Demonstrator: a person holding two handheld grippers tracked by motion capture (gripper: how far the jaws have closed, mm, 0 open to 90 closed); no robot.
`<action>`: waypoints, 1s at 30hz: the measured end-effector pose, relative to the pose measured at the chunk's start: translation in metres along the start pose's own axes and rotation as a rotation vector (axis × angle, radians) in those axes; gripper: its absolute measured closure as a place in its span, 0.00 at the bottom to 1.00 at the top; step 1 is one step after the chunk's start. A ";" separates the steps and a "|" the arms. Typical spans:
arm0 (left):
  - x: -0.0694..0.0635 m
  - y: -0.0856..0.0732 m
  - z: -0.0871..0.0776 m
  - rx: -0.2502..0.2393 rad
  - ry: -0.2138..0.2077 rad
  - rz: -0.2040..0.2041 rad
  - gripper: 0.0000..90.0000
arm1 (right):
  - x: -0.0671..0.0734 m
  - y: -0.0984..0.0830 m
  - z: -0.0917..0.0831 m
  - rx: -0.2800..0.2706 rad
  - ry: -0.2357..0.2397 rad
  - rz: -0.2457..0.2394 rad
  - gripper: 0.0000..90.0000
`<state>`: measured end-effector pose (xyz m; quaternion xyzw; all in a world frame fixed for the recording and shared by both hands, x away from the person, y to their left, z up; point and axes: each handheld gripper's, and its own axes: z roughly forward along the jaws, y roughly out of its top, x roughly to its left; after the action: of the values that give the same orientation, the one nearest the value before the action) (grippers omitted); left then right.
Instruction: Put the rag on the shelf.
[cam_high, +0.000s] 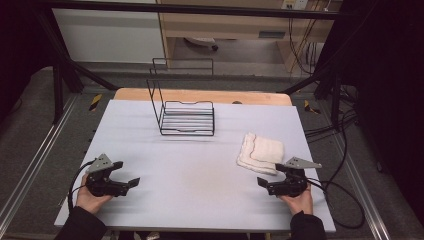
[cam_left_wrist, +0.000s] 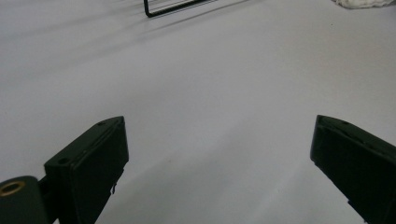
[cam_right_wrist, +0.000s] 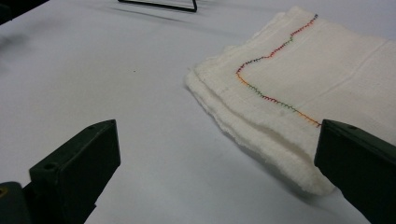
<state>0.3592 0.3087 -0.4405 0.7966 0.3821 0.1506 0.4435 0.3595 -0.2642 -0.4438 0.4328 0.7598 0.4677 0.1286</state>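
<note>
A folded white cloth lies near the bench's right edge, just beyond the released right gripper; the left gripper, also released, hovers near the left edge.

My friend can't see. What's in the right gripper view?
A folded white cloth with rainbow stitching lies on a pale table, just ahead of the right gripper, whose two black jaws stand wide open.
</note>
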 end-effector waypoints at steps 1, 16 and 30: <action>0.000 0.000 0.000 0.000 0.000 0.001 0.05 | 0.001 0.001 0.002 0.003 -0.004 -0.002 0.02; 0.000 0.000 0.000 0.001 0.012 0.001 0.05 | 0.023 0.020 0.033 0.052 -0.060 -0.071 0.12; 0.000 0.000 0.000 0.001 0.014 0.001 0.06 | 0.027 0.037 0.072 0.104 -0.102 -0.113 0.44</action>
<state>0.3589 0.3088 -0.4401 0.7959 0.3850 0.1564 0.4403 0.4064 -0.1929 -0.4453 0.4186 0.7989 0.3969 0.1705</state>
